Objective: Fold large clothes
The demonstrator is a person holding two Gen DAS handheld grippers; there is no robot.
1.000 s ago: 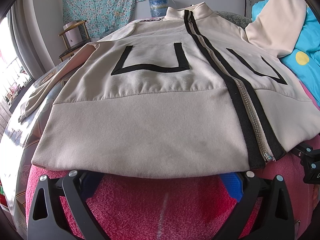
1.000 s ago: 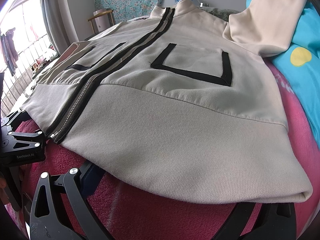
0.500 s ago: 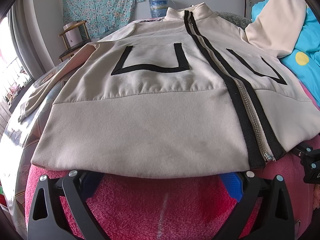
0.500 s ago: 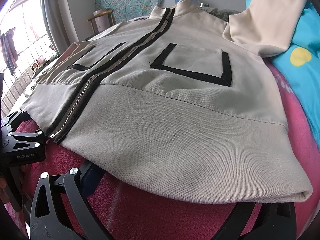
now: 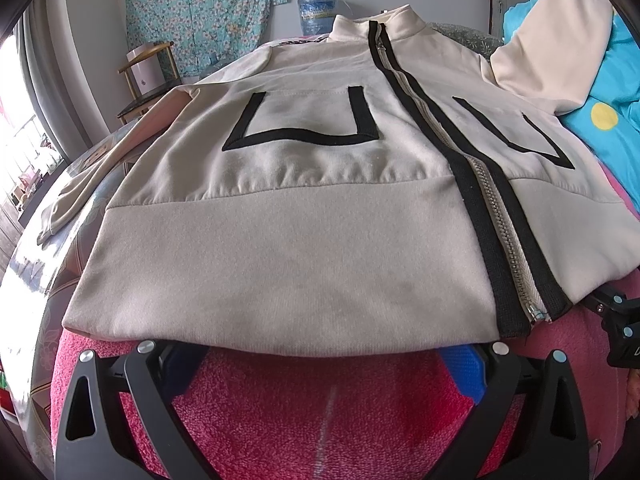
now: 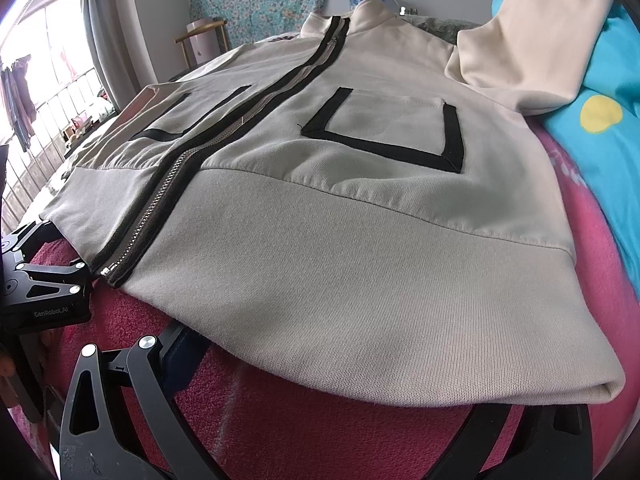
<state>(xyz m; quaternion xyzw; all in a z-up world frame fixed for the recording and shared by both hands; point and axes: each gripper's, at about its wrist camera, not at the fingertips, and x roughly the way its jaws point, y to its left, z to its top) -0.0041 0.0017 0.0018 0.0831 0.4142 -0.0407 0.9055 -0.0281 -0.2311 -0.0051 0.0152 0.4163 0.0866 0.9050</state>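
Note:
A cream zip-up jacket (image 5: 280, 248) with black trim and two black-outlined pockets lies front-up on a pink fleece blanket (image 5: 320, 412); it also shows in the right wrist view (image 6: 360, 264). Its zipper (image 5: 504, 236) is closed. My left gripper (image 5: 324, 356) is open, its blue-padded fingers at the left half of the hem, tips under the hem's edge. My right gripper (image 6: 340, 380) is open at the right half of the hem, its tips hidden under the cloth. One sleeve (image 5: 556, 52) lies up over the blue bedding; the other sleeve (image 5: 92, 176) trails left.
Blue bedding with yellow dots (image 5: 608, 120) rises at the right. A wooden chair with a box (image 5: 148, 76), a water jug (image 5: 316, 12) and a floral cloth on the wall (image 5: 204, 12) stand beyond the bed. Window railings (image 6: 40, 136) are at the left.

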